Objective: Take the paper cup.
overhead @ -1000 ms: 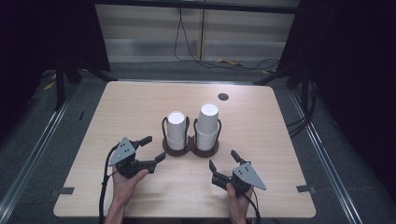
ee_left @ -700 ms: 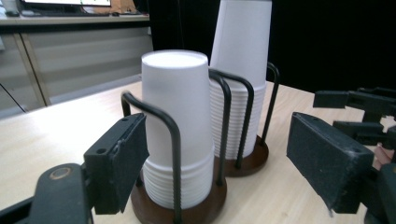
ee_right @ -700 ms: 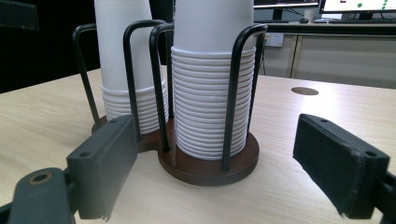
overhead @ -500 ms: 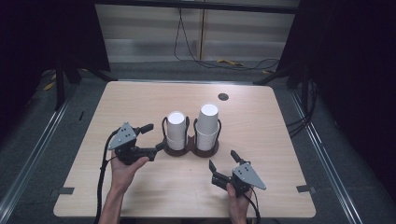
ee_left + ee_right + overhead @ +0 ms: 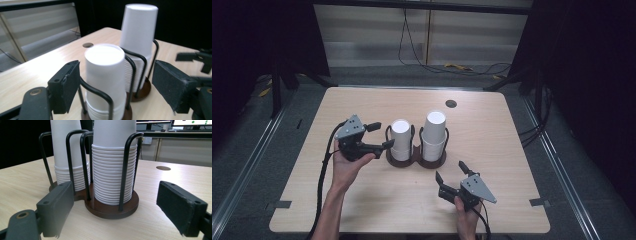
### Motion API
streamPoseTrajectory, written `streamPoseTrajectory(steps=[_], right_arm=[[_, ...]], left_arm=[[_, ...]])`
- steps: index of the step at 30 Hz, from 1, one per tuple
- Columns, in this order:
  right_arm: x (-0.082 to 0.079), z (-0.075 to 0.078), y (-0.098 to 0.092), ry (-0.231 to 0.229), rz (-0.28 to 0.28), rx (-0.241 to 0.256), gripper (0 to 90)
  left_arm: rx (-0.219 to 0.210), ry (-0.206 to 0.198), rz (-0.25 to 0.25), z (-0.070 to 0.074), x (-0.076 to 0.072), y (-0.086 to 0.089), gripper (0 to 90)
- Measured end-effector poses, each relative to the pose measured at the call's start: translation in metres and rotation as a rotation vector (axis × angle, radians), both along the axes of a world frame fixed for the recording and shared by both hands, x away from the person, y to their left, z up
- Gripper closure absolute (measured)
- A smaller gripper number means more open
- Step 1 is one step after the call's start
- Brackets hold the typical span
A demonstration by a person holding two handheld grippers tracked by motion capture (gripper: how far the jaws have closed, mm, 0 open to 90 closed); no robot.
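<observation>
Cups: two stacks of white paper cups stood upside down in a dark holder near the middle of the table. The short stack was at 9 o'clock of the tall stack.
What changed: the left gripper had moved up and in from the near left of the table. A second ago it was well apart from the cups; now it was just beside the short stack.
Left gripper: its jaws were spread wide, holding nothing. In the left gripper view the short stack sat between the two black pads.
Right gripper: the right gripper had stayed at 5 o'clock of the holder, jaws apart and empty.
What it means: the left hand looked ready to pinch the top cup of the short stack. No cup was lifted yet.
Cup look: smooth, white, round, thin paper, with many rims stacked like rings.
Holder look: brown round wooden base with thin black wire loops.
Table look: pale wood, flat, with a small round hole at 12 o'clock.
</observation>
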State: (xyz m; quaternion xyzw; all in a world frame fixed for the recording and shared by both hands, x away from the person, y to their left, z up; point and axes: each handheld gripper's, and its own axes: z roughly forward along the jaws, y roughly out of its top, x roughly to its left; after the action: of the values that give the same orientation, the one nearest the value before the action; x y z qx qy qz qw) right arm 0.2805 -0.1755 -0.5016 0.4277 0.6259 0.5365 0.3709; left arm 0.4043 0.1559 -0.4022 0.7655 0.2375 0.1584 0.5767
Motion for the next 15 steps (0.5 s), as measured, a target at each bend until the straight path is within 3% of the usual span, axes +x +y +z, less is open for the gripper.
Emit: streamPoseTrajectory(steps=[7,8,9,12,15], right_arm=[[0.000,0.000,0.000,0.002,0.000,0.000,14.0],[0.000,0.000,0.000,0.002,-0.001,0.000,14.1],[0.000,0.000,0.000,0.002,-0.001,0.000,14.1],[0.000,0.000,0.000,0.001,0.001,0.000,14.1],[0.000,0.000,0.000,0.002,0.001,0.000,14.1]], left_arm=[[0.055,0.018,-0.036,0.012,0.011,-0.008,23.2],[0.075,0.041,-0.053,0.015,0.015,-0.011,23.4],[0.075,0.041,-0.053,0.015,0.015,-0.011,23.4],[0.142,0.061,-0.064,0.017,0.022,-0.019,23.8],[0.155,0.079,-0.074,0.018,0.027,-0.020,23.7]])
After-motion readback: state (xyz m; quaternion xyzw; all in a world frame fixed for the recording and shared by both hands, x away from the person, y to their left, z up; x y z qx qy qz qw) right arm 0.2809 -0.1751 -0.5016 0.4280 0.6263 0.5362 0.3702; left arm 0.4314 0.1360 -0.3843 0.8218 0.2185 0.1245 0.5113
